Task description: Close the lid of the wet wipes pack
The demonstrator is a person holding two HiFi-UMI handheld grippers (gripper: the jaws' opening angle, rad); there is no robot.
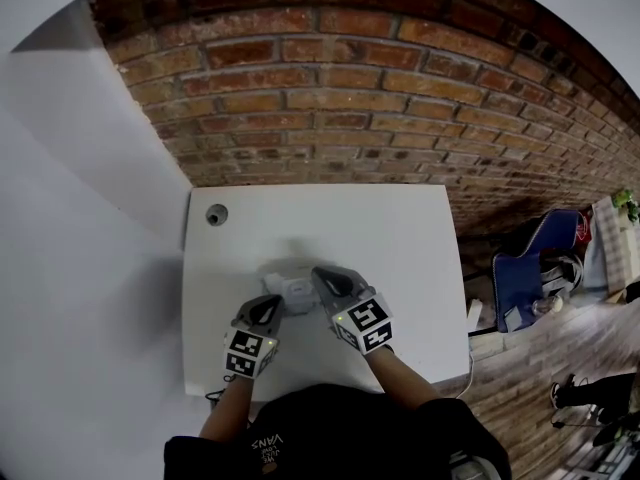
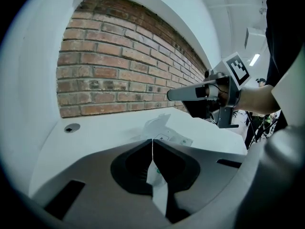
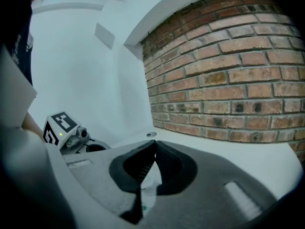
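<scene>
The white wet wipes pack (image 1: 296, 289) lies on the white table (image 1: 390, 233), between my two grippers. My left gripper (image 1: 267, 309) is at the pack's near-left end, and in the left gripper view its jaws (image 2: 152, 141) are shut on a thin white edge of the pack (image 2: 157, 181). Beyond them the pack's lid (image 2: 160, 123) looks raised. My right gripper (image 1: 327, 280) is at the pack's right end. Its jaws (image 3: 155, 145) meet at the tips, with white pack material (image 3: 147, 187) between them.
A round cable hole (image 1: 217, 214) sits in the table's far-left corner. A brick wall (image 1: 330, 98) runs along the far edge. A blue chair (image 1: 535, 268) stands on the wooden floor to the right of the table.
</scene>
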